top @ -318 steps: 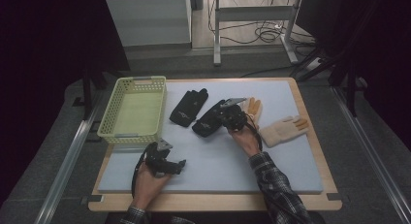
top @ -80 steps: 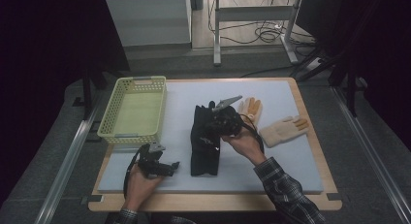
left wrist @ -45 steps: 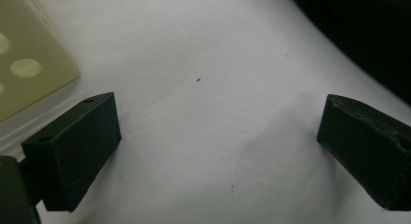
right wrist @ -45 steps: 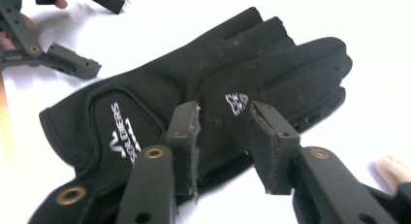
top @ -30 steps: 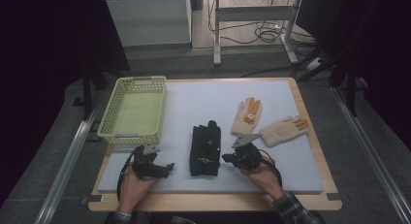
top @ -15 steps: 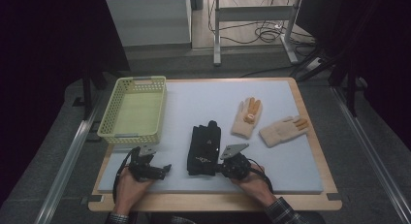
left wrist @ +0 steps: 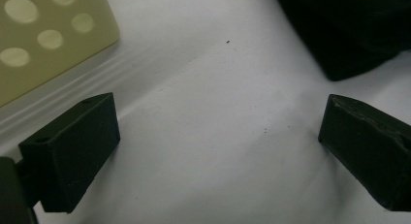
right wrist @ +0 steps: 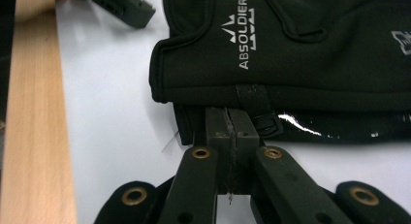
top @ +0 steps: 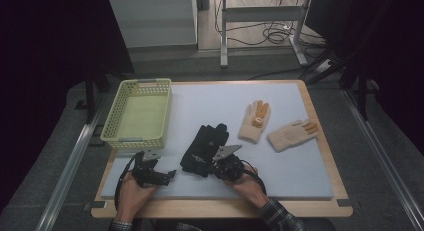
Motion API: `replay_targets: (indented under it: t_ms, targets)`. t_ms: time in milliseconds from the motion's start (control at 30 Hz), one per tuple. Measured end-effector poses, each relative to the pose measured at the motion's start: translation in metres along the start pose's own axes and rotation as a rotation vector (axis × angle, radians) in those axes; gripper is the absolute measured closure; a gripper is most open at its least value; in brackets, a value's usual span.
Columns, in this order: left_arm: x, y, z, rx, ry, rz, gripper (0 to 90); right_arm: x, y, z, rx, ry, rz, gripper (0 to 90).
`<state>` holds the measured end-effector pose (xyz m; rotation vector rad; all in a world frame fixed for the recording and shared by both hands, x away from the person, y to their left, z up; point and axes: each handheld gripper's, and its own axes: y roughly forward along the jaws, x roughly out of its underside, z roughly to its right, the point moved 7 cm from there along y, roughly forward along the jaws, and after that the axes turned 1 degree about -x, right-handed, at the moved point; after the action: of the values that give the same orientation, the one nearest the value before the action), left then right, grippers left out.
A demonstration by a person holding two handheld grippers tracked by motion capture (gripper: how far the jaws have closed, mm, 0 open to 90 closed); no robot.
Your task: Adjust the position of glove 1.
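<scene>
At the near edge of the mat (top: 300, 166), the right gripper (top: 223, 166) has its jaws pressed together at the cuff of the black gloves (top: 204, 148), apparently pinching a small tab. The left gripper (top: 159, 175) is spread wide, empty. Since half a second ago, little has shifted. The gloves lie stacked flat at the mat's centre-front, beside the basket (top: 137, 113).

text: "ABSOLDIERS", white, with logo | on: black glove (right wrist: 291, 44) cuff

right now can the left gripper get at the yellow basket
Probably yes. The left gripper is open and empty, and the basket sits just ahead of it with bare mat between; the black gloves lie off to the side.
</scene>
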<state>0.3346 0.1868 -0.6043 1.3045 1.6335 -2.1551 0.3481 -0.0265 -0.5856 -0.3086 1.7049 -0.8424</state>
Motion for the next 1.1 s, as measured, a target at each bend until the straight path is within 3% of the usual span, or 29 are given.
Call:
replay_targets:
  t_ms: [200, 367, 700, 1100]
  targets:
    - [0.000, 0.000, 0.000, -0.001, -0.001, 0.002, 1.3, -0.004, 0.003, -0.001, 0.006, -0.007, 0.003, 88.3]
    - [0.000, 0.000, 0.001, -0.005, -0.007, 0.001, 1.2, -0.001, -0.011, 0.002, 0.021, -0.007, 0.020, 84.7]
    - [0.000, 0.001, 0.001, -0.007, -0.016, 0.003, 0.7, 0.015, -0.055, 0.033, 0.135, 0.029, 0.041, 67.4]
    - [-0.001, 0.001, 0.001, -0.012, -0.023, 0.001, 1.0, 0.043, -0.087, 0.062, 0.260, 0.077, 0.032, 49.6]
